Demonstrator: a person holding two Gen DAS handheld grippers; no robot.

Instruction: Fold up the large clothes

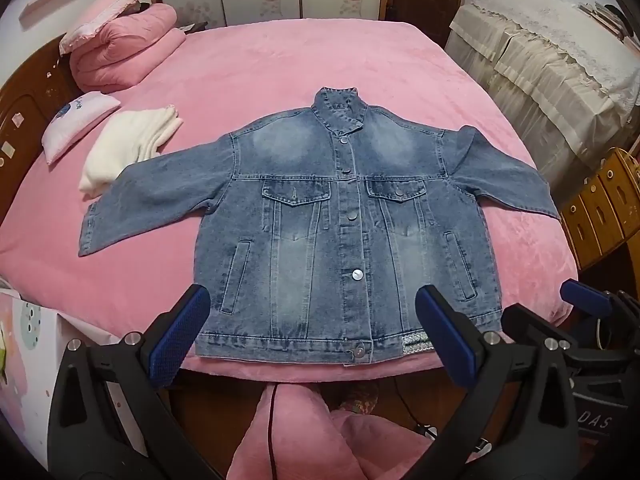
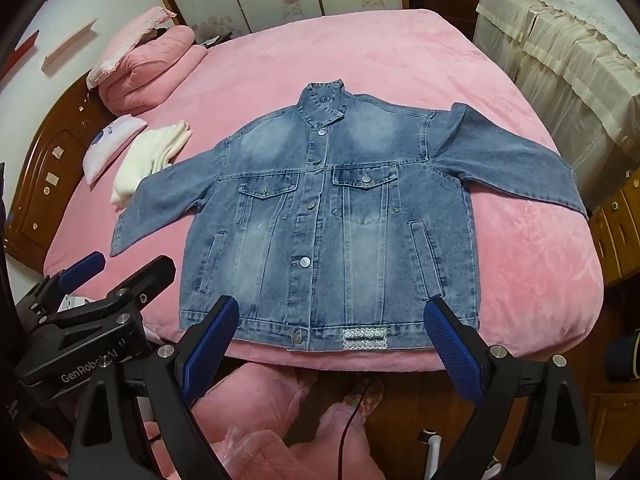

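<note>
A blue denim jacket [image 1: 344, 224] lies flat and buttoned, front up, on the pink bed [image 1: 280, 68], collar away from me and both sleeves spread out to the sides. Its hem runs along the near edge of the bed. My left gripper [image 1: 310, 336] hangs open above the hem with nothing between its blue pads. In the right wrist view the same jacket [image 2: 328, 220] fills the middle, and my right gripper [image 2: 332, 344] is open over the hem, also holding nothing. The left gripper [image 2: 80, 276] shows at the lower left there.
A folded white garment [image 1: 128, 144] lies by the jacket's left sleeve. A small pillow [image 1: 76, 120] and a stack of pink quilts [image 1: 124, 44] sit at the far left. Cloth-covered furniture [image 1: 560, 60] and wooden drawers [image 1: 600, 208] stand to the right. A pink cushion [image 1: 300, 432] lies on the floor below.
</note>
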